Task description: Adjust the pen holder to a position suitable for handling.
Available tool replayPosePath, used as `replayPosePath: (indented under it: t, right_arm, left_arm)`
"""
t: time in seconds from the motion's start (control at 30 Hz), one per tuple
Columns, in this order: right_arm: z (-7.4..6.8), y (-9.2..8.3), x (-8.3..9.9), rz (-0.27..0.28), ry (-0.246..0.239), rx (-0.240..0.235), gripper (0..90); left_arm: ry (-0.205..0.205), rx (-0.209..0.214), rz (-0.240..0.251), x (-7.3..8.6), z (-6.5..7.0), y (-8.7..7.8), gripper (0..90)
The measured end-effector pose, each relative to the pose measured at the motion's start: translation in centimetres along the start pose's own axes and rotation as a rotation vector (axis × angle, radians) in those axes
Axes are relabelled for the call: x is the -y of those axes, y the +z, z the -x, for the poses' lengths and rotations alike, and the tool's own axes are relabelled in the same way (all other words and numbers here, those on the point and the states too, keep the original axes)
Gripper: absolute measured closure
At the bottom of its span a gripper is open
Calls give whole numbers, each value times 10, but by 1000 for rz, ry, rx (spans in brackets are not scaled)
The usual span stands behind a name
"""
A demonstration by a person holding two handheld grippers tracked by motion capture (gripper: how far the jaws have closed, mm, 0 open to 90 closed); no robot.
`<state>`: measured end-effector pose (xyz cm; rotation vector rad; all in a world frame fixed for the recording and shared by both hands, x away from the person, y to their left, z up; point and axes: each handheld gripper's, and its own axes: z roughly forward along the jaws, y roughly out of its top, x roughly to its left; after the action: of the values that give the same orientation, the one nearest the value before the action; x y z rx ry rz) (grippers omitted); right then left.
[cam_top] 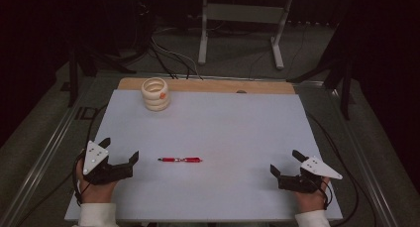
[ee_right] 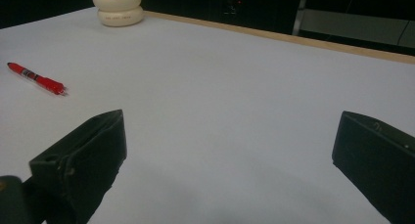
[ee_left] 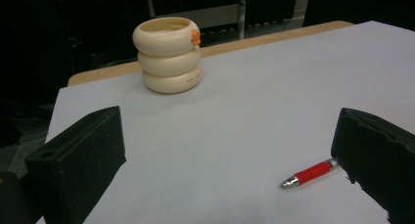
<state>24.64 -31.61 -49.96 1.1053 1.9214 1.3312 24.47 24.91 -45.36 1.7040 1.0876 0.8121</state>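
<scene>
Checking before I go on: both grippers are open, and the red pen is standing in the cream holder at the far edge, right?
Not quite. Both grippers, left and right, are open, but the red pen lies flat mid-table, apart from the cream holder, as the high view shows.

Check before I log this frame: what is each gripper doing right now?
Left gripper: open, holding nothing, red pen lying near it.
Right gripper: open, holding nothing.

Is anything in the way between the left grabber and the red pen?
Nothing visible is. The red pen lies flat on the bare white table, just past the open left gripper. The cream ring-shaped holder stands far back near the table's rear edge, well off that path.
</scene>
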Motion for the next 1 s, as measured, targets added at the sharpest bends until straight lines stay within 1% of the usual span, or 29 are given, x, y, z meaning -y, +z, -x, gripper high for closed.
replayPosePath:
  t: [0.27, 0.33, 0.53, 0.87, 1.0]
  right_arm:
    - [1, 0, 0, 1, 4, 6, 1]
    - [1, 0, 0, 0, 7, 6, 1]
    - [0, 0, 0, 1, 8, 7, 1]
    - [1, -1, 0, 2, 11, 11, 1]
    - [0, 0, 0, 1, 11, 11, 1]
  left_arm:
    - [9, 7, -1, -11, 2, 10, 2]
    - [1, 11, 0, -13, 2, 12, 2]
    - [0, 19, 0, -20, 2, 19, 2]
    - [7, 17, -4, -29, 0, 27, 2]
    - [12, 12, -1, -37, -1, 33, 2]
